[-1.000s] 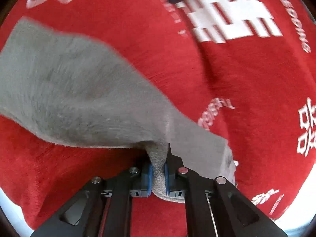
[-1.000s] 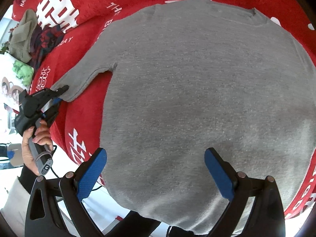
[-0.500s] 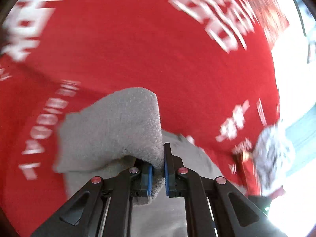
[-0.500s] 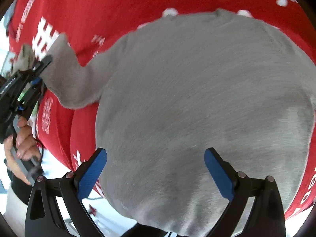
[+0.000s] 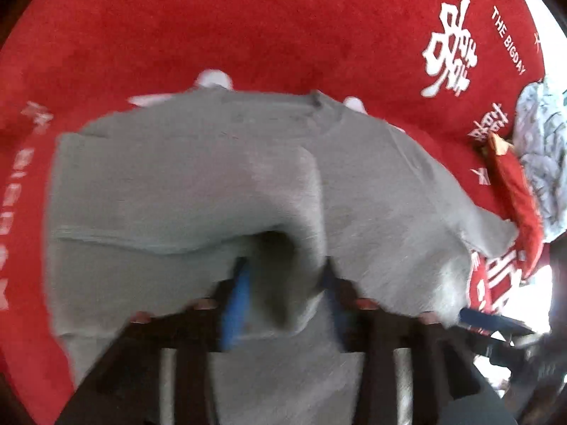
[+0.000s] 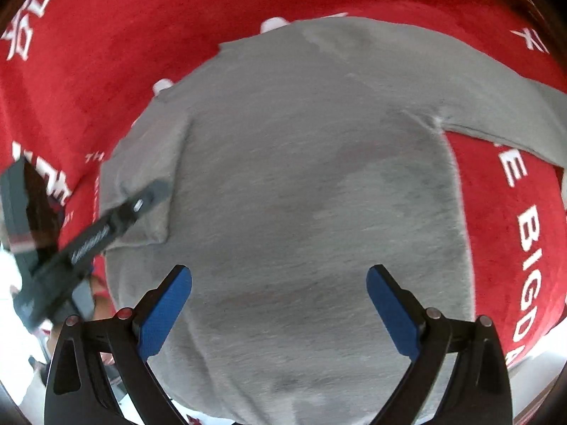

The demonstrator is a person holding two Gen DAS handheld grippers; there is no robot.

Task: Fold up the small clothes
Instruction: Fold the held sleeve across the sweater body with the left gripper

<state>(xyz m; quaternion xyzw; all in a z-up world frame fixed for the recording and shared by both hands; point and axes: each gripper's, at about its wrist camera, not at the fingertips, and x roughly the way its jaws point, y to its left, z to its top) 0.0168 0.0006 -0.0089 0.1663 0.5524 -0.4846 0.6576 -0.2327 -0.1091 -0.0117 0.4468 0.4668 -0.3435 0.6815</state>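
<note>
A grey long-sleeved sweatshirt [image 6: 312,177] lies flat on the red blanket [image 6: 124,35]. Its left sleeve [image 5: 283,205] is folded over onto the body. My left gripper [image 5: 283,283] hangs just above that folded sleeve cuff with its blue pads parted; the cuff lies loose between them, and the view is blurred. The left gripper also shows in the right wrist view [image 6: 152,194] over the sleeve end. My right gripper [image 6: 280,283] is wide open and empty, above the sweatshirt's hem. The right sleeve [image 6: 514,117] lies stretched out to the right.
The red blanket carries white lettering [image 6: 528,241]. A pale patterned cloth [image 5: 542,163] and a red item [image 5: 521,205] lie at the right edge in the left wrist view. The blanket's edge and a bright floor show at the lower left [image 6: 10,276].
My left gripper carried the left sleeve over onto the sweatshirt's body and its jaws have opened, letting the cuff go. My right gripper stayed open above the hem.
</note>
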